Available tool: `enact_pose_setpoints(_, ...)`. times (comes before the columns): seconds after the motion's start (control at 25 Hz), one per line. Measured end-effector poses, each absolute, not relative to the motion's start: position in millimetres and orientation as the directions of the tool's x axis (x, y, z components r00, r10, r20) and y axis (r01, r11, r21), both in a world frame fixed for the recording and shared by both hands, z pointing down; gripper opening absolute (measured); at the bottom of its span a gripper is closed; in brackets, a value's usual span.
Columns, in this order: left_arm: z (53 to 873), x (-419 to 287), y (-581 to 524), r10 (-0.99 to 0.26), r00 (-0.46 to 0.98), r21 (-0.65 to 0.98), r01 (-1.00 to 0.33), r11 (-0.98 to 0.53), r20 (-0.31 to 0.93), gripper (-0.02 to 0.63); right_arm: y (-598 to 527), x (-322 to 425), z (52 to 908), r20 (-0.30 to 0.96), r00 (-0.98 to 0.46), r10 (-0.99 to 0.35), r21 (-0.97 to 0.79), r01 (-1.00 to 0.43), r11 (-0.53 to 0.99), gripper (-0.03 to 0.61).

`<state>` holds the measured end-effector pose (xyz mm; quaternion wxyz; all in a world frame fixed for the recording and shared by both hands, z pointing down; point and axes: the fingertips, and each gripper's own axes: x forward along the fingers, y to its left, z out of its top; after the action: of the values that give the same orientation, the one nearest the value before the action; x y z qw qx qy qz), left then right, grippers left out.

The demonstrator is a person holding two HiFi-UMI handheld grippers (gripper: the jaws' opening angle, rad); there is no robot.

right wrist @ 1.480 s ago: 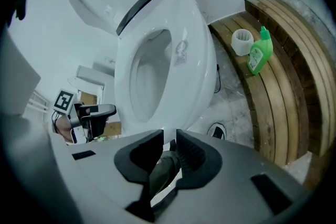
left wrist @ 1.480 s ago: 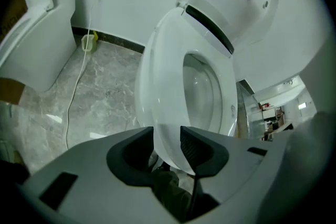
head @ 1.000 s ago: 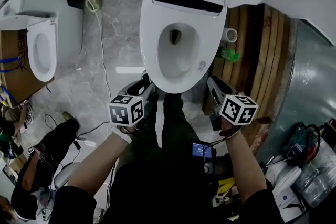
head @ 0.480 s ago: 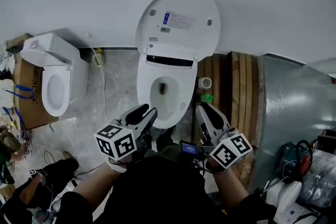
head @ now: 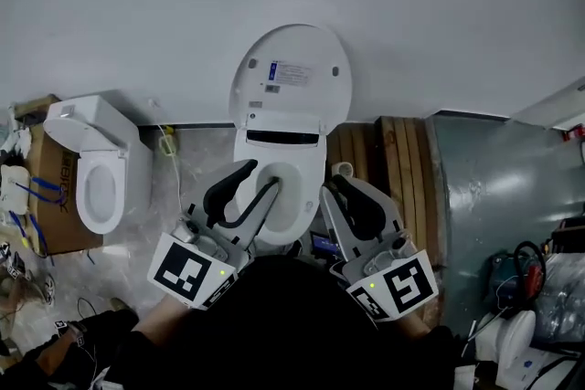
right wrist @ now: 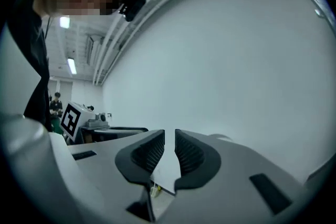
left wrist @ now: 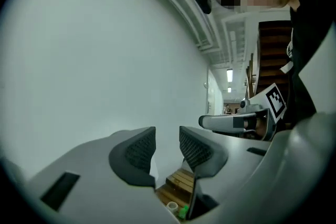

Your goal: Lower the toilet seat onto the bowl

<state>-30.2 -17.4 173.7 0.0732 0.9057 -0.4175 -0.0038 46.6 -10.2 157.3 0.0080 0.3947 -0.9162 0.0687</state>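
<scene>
The white toilet stands against the wall in the head view. Its lid (head: 291, 73), which has a label sticker, is raised. The ring round the bowl (head: 291, 213) seems to lie flat. My left gripper (head: 259, 178) is held in the air over the bowl's left front. It is open with nothing between its pads (left wrist: 140, 150). My right gripper (head: 336, 184) hovers at the bowl's right front. Its jaws stand barely apart and hold nothing. Both gripper views look level at the bare white wall, with my left gripper (left wrist: 167, 147) and my right gripper (right wrist: 169, 152) touching nothing.
A second, smaller toilet (head: 91, 173) sits at the left beside a cardboard box (head: 46, 205). Wooden boards (head: 402, 155) lie right of the bowl, with a white roll (head: 343, 169) on them. Tools and cables (head: 512, 269) clutter the lower right. A person crouches at the lower left (head: 46, 352).
Both grippers have risen from beside the bowl's front and turned from pointing down to pointing level at the wall. The head view has tipped up, bringing the whole raised lid into sight.
</scene>
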Motion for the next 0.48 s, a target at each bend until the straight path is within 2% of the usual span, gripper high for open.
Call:
enact_pose_setpoints(0.2,159.7,-17.0,-5.4,-0.727,0.686,0.115,-0.725,-0.679,0.027,0.146,5.4,27.1,134.1,-0.060,-0.703,-0.709,-0.073,-0.705,0.705,0.080)
enact_pose_setpoints(0.48,171.0,-13.7,5.9,-0.703,0.709,0.125,-0.703,-0.700,0.047,0.146,8.4,32.5,146.7,-0.035,-0.672,-0.740,-0.116,-0.733,0.671,0.061)
